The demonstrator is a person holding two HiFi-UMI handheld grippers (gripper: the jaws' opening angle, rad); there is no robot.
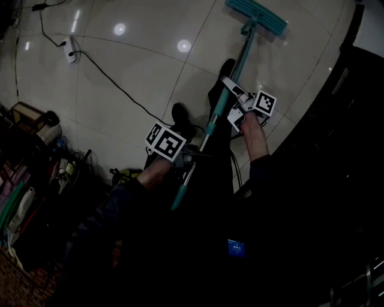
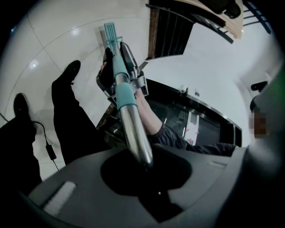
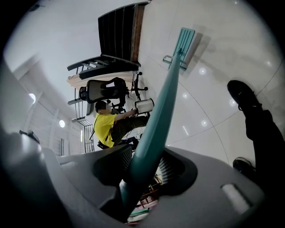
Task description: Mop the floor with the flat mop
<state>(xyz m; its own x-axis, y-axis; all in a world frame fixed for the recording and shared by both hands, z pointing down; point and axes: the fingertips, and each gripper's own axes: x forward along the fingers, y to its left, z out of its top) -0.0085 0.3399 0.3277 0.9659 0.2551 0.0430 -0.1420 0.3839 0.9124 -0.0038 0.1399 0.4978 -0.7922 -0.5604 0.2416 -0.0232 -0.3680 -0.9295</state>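
The flat mop (image 1: 257,15) lies with its teal head flat on the glossy white tiled floor (image 1: 138,54), out in front of the person. Its handle (image 1: 240,63) slants back up toward them. The right claw (image 3: 140,171) is clenched around the teal stretch of the handle, nearer the mop head. The left claw (image 2: 144,167) grips the bare metal tube further back. Two dark shoes (image 1: 180,113) stand on the tiles beside the handle, and a white power strip (image 1: 71,49) with a black cable lies well off to the left.

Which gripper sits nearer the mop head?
The right gripper: it clamps the mop handle on its teal stretch, toward the mop head; the left gripper holds the silver stretch.
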